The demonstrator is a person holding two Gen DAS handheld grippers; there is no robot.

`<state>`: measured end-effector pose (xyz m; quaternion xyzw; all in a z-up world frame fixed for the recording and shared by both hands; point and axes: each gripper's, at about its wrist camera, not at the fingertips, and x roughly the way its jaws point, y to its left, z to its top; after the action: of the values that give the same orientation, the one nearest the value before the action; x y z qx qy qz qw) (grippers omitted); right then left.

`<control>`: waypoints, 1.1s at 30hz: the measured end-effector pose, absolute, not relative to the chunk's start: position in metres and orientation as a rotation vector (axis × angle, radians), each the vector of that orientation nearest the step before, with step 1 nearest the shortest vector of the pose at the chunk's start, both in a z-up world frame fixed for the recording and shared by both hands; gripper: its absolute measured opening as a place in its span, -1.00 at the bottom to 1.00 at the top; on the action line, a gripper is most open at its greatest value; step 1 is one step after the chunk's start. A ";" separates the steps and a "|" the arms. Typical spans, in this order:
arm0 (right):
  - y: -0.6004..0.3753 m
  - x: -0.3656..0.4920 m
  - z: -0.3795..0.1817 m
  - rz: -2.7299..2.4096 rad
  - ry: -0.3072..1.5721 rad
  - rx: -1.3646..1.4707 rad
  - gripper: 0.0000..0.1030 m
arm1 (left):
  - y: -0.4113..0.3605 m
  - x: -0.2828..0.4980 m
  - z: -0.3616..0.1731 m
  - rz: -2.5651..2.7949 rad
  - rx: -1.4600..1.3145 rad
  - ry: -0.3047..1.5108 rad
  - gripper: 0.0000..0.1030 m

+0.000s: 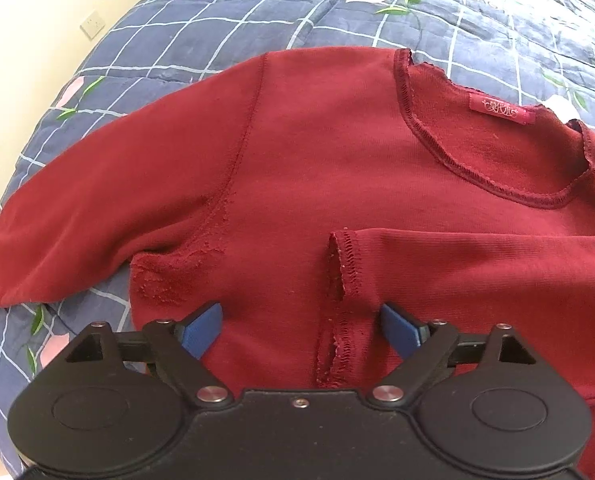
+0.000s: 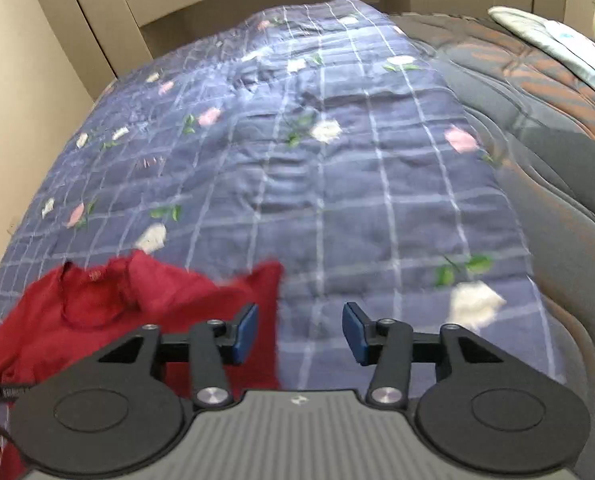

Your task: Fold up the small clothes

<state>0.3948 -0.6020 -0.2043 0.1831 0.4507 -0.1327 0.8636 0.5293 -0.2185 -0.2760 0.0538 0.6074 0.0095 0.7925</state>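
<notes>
A small red long-sleeved top [image 1: 317, 152] lies flat on the blue checked quilt [image 1: 201, 20], neck opening with a pink label [image 1: 501, 114] at the right. One sleeve [image 1: 477, 264] is folded across the chest, its cuff [image 1: 343, 264] near the middle; the other sleeve [image 1: 69, 220] stretches out left. My left gripper [image 1: 301, 330] is open just above the chest, straddling the folded cuff, holding nothing. In the right wrist view the top [image 2: 169, 300] lies at lower left, blurred. My right gripper [image 2: 300, 332] is open and empty over the quilt [image 2: 337, 184], beside the top's right edge.
The quilt covers a bed against a cream wall with a socket [image 1: 92, 24]. A grey and brown padded cover [image 2: 545, 128] lies along the quilt's right side, with a light pillow [image 2: 549, 36] beyond. Wooden cabinets [image 2: 97, 8] stand past the bed.
</notes>
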 end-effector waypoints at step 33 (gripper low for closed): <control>-0.560 0.318 -0.245 -0.414 1.028 0.654 -0.91 | -0.218 0.529 -0.277 0.032 0.116 1.305 0.80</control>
<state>0.3183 -0.5597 -0.2447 0.3050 0.4791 -0.1930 0.8001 0.5295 -0.2180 -0.2767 0.0540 0.6067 0.0149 0.7930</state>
